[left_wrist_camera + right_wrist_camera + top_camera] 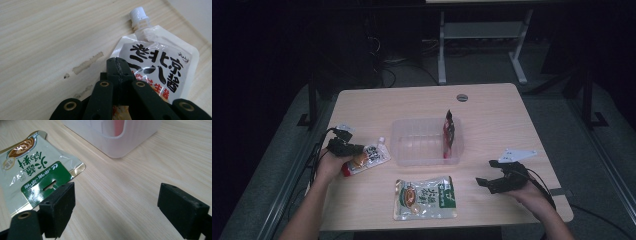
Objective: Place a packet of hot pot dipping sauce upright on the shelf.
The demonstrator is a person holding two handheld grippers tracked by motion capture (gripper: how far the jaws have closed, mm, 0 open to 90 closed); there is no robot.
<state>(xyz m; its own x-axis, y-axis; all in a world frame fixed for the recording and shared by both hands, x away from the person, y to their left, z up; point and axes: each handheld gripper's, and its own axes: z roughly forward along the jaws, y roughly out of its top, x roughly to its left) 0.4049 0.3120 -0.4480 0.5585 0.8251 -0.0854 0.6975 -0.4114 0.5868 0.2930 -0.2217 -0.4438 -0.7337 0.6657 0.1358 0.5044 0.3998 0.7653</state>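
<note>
A white spouted pouch [371,156] with black characters and a white cap lies at the table's left [160,65]. My left gripper [348,148] is shut, its closed tips [117,65] resting over the pouch's near edge with nothing pinched between them. I cannot tell whether they press on it. A green and white flat packet [424,197] lies near the front edge [32,170]. My right gripper [488,173] hovers open to the right of that packet, with bare table between its jaws [116,205]. A clear plastic tub [401,150] sits mid-table with a red packet [449,132] standing inside.
The tub's corner [130,142] lies just beyond the right gripper, red showing through its wall. A grey cable grommet [462,97] sits near the table's far edge. A white desk frame [482,35] stands on the floor beyond. Scuff marks [87,63] mark the wood beside the pouch.
</note>
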